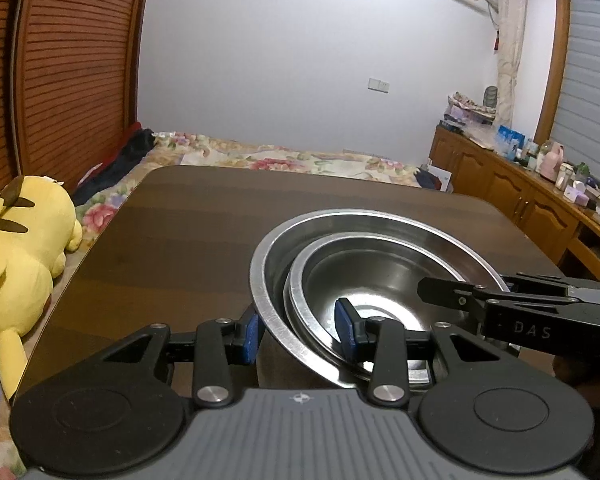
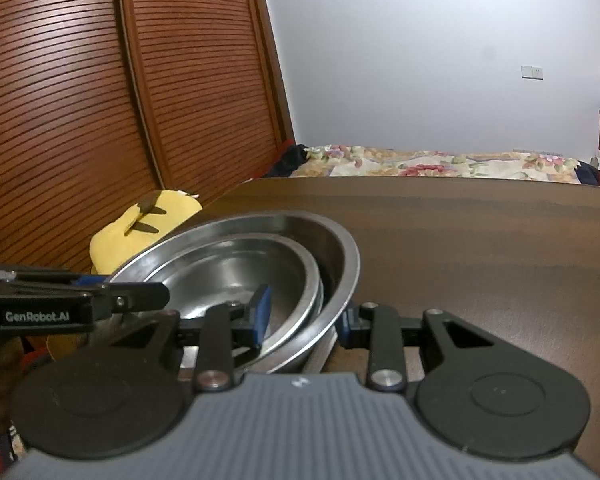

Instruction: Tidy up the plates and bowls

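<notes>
Hidden or unclear: the near edge of the dark wooden table (image 1: 188,240) is covered by both gripper bodies, so the undersides of the bowls and what they rest on cannot be seen. In the right wrist view a further metal edge shows beneath the outer bowl; whether it is a plate or a third bowl I cannot tell. The hands themselves are not clearly visible.

Count: two steel bowls, nested. The small steel bowl (image 1: 364,276) sits inside the large steel bowl (image 1: 380,224), pushed toward its near side, close to the table's near edge.

Left gripper (image 1: 300,330): fingers apart, straddling the near-left rims of both bowls, one blue pad outside the large bowl, the other inside the small bowl. No firm contact can be confirmed.

Right gripper (image 2: 304,314): fingers likewise apart, straddling the near-right rims, left pad inside the small bowl, right pad outside the large one.

View differences: the left wrist view alone shows the wooden sideboard (image 1: 512,196) with clutter along the right wall. Both views show the yellow plush toy (image 1: 24,248) off the table's left edge, and the floral bedspread (image 1: 284,156) beyond the far edge.
</notes>
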Action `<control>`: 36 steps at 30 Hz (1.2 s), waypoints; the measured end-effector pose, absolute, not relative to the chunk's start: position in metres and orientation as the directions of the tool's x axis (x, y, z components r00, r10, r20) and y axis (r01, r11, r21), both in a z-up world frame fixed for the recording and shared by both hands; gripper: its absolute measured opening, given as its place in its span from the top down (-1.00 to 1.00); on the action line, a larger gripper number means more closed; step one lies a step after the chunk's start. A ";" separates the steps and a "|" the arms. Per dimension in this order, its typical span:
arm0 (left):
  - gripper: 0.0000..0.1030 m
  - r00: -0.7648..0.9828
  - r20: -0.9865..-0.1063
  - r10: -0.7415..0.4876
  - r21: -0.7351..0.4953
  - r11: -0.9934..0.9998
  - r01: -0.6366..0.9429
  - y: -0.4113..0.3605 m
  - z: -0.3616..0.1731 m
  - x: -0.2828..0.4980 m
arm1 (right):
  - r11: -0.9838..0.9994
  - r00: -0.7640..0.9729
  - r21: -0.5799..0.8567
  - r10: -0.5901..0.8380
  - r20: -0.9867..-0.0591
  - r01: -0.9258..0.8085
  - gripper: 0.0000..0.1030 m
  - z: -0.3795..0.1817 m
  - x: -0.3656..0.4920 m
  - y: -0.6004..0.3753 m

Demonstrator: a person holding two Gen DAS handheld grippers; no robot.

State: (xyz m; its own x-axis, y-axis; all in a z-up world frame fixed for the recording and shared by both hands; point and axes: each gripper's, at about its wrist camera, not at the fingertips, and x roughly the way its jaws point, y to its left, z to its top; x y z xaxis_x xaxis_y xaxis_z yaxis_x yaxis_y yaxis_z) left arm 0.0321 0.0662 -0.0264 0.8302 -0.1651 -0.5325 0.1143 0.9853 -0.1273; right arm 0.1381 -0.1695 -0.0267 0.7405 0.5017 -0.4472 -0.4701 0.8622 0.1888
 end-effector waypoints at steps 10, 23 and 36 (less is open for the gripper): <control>0.20 0.843 -0.520 -0.134 -0.093 0.991 0.100 0.065 -0.028 0.030 | 0.879 0.763 0.133 0.465 -0.449 -0.458 -0.29 -0.027 0.135 -0.167; -0.82 0.872 -0.482 -0.087 -0.039 0.996 0.078 0.059 -0.010 0.020 | 0.906 0.819 0.100 0.415 -0.395 -0.411 -0.65 -0.006 0.119 -0.188; -1.00 0.893 -0.446 -0.063 0.022 0.996 0.081 0.030 0.010 0.007 | 0.951 0.883 0.056 0.302 -0.360 -0.303 -1.00 0.015 0.089 -0.213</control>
State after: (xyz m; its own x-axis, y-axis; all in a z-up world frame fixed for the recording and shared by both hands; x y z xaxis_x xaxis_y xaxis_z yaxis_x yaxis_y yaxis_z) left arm 0.0070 0.0296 0.0104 0.8927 -0.0628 -0.4463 0.0810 0.9965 0.0219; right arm 0.0891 -0.2125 0.0151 0.8826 0.3025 -0.3598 -0.3032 0.9513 0.0560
